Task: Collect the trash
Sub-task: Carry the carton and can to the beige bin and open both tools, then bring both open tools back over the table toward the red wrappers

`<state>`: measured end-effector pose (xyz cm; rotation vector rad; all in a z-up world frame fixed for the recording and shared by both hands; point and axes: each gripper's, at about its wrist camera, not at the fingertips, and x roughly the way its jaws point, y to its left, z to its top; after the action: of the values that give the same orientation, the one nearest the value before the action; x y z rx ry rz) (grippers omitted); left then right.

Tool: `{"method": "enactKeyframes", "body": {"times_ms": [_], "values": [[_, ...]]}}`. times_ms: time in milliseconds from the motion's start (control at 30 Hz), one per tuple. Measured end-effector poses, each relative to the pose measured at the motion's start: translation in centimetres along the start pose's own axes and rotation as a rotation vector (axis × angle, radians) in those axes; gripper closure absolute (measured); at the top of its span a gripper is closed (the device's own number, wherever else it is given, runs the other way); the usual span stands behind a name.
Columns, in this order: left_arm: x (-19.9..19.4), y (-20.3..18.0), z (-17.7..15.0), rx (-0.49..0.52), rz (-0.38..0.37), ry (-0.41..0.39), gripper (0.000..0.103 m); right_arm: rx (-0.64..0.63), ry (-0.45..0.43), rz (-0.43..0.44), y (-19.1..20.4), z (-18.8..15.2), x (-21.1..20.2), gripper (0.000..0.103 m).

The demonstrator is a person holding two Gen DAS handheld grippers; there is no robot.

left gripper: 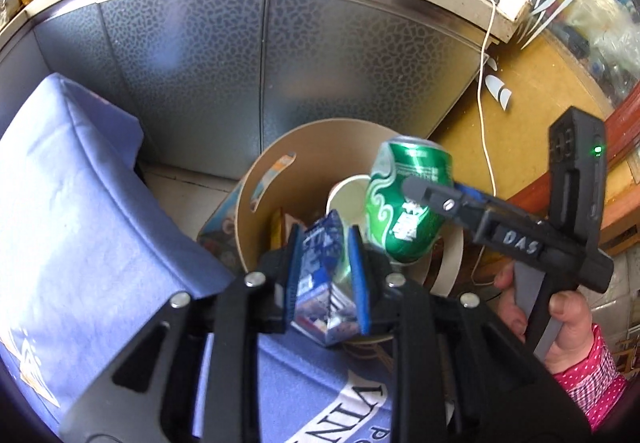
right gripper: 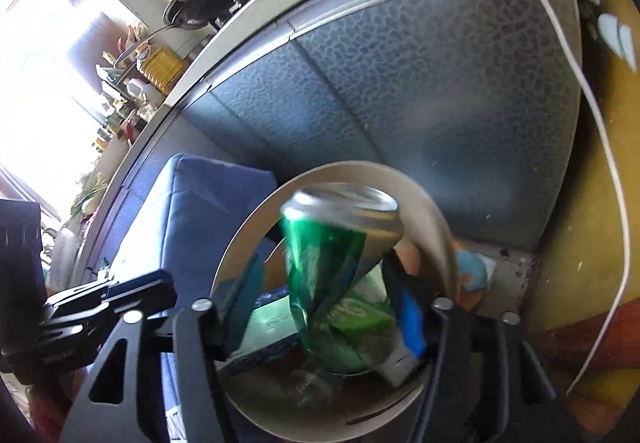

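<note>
Left gripper (left gripper: 326,275): black plastic frame with blue pads, jaws pinching a crumpled blue-and-white foil-lined carton (left gripper: 324,283) just above the bin's near rim.
Right gripper (right gripper: 328,303): same black build; its blue-padded jaws clamp a dented green aluminium can (right gripper: 340,291), tilted, silver rim uppermost, held over the bin's mouth.
Same can from the left wrist view: glossy green with white swirls (left gripper: 408,199), creased on one side, pinched by the other tool's fingers (left gripper: 424,195).
Right hand (left gripper: 560,323): wrapped round the grey trigger, pink dotted cuff at the wrist.
Bin: round beige cardboard-like tub (left gripper: 256,203) with a curved handle slot; it stands on the floor against the cabinet.
Inside the bin: a white paper cup (left gripper: 348,199) and packaging, mostly hidden behind the carton and can; in the right wrist view the contents are blurred.
Cabinet: grey metal doors with a pebbled embossed texture (left gripper: 192,75) under a pale countertop.
Blue cloth (left gripper: 80,227): soft, creased fabric draped left of the bin, printed lettering cut off at the lower edge.
White cable (left gripper: 486,91): thin, hanging down beside the cabinet.
</note>
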<state>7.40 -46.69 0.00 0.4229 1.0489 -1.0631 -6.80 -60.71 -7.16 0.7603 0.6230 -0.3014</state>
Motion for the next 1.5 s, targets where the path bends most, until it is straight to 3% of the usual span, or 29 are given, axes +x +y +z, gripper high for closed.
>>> {"method": "enactKeyframes", "body": {"times_ms": [300, 733, 1033, 1500], "values": [[-1.6, 0.7, -1.5, -0.032, 0.004, -0.021, 0.081, -0.009, -0.09, 0.001, 0.6, 0.3, -2.9, 0.036], [-7.0, 3.2, -5.5, -0.09, 0.064, -0.114, 0.081, -0.078, -0.053, 0.09, 7.5, -1.6, -3.7, 0.036], [-11.8, 6.0, -9.5, -0.13, 0.17, -0.199, 0.081, -0.158, 0.008, 0.152, 14.0, -4.1, -3.0, 0.036], [-18.3, 16.1, -19.4, -0.335, 0.377, -0.249, 0.081, -0.334, 0.138, 0.267, 27.0, -9.3, 0.3, 0.036]]}}
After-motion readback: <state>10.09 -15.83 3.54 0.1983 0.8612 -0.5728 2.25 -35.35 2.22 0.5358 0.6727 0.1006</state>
